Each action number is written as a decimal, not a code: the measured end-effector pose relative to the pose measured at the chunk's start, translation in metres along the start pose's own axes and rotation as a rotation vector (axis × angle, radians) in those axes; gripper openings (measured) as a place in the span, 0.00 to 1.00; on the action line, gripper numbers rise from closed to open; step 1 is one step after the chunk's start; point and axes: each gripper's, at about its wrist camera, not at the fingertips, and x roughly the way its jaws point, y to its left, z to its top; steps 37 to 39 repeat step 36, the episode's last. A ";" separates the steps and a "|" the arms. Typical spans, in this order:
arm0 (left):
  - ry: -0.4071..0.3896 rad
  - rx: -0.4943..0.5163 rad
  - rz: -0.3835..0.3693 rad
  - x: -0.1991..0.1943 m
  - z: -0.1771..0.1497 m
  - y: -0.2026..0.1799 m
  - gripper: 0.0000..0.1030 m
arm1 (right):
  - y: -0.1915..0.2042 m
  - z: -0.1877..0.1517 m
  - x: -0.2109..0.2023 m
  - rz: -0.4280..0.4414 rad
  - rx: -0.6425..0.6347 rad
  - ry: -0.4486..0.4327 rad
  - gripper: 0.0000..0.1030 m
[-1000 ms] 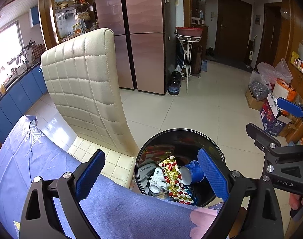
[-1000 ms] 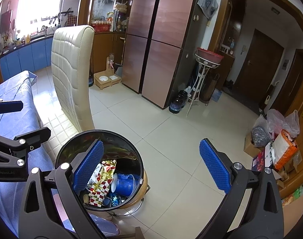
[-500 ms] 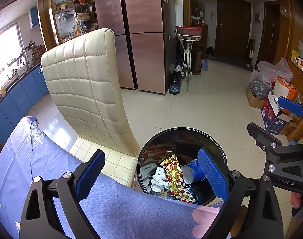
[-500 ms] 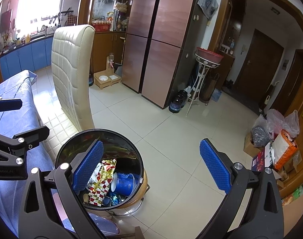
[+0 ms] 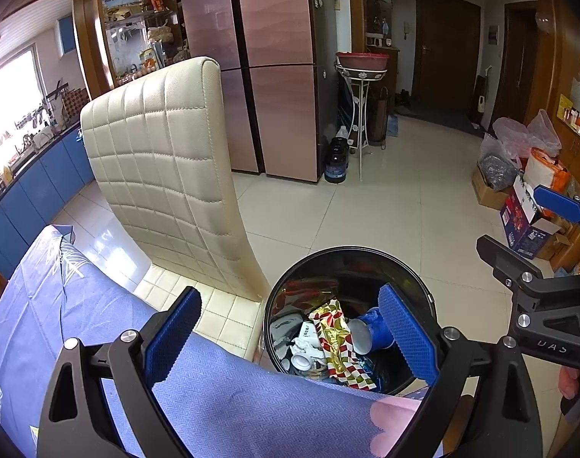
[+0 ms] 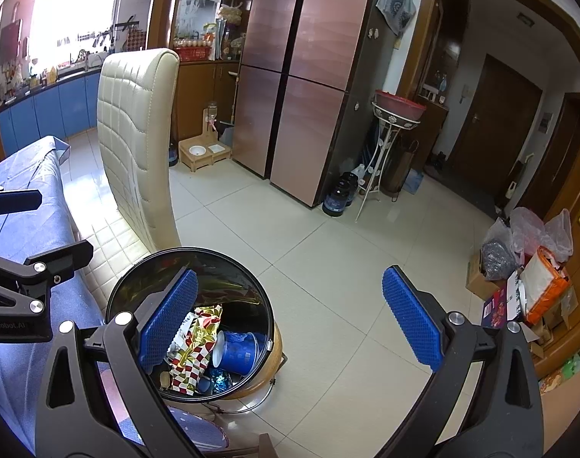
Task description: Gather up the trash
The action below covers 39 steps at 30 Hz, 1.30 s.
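A round black trash bin (image 5: 328,259) stands on the floor beside the table; it also shows in the right wrist view (image 6: 168,259). Inside lie a red, gold and white checkered wrapper (image 5: 337,347), a blue paper cup (image 5: 370,330), and white crumpled scraps (image 5: 303,347). The wrapper (image 6: 192,351) and the cup (image 6: 234,351) show from the right too. My left gripper (image 5: 290,337) is open and empty above the table edge near the bin. My right gripper (image 6: 290,315) is open and empty above the floor, right of the bin.
A purple-blue tablecloth (image 5: 80,305) covers the table at lower left. A cream quilted chair (image 5: 164,175) stands behind the bin. A copper fridge (image 5: 274,57) and a plant stand (image 5: 360,76) stand farther back. Boxes and bags (image 5: 519,175) line the right wall.
Almost nothing: the left wrist view has drifted very slightly. Both grippers stay open and empty.
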 end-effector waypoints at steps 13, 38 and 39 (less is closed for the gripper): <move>0.000 0.020 -0.001 -0.001 0.000 -0.004 0.89 | -0.001 0.001 0.000 -0.004 0.002 0.000 0.94; 0.006 0.044 -0.008 -0.002 -0.003 -0.013 0.89 | -0.004 -0.002 -0.001 -0.005 0.013 0.001 0.94; 0.006 0.044 -0.008 -0.002 -0.003 -0.013 0.89 | -0.004 -0.002 -0.001 -0.005 0.013 0.001 0.94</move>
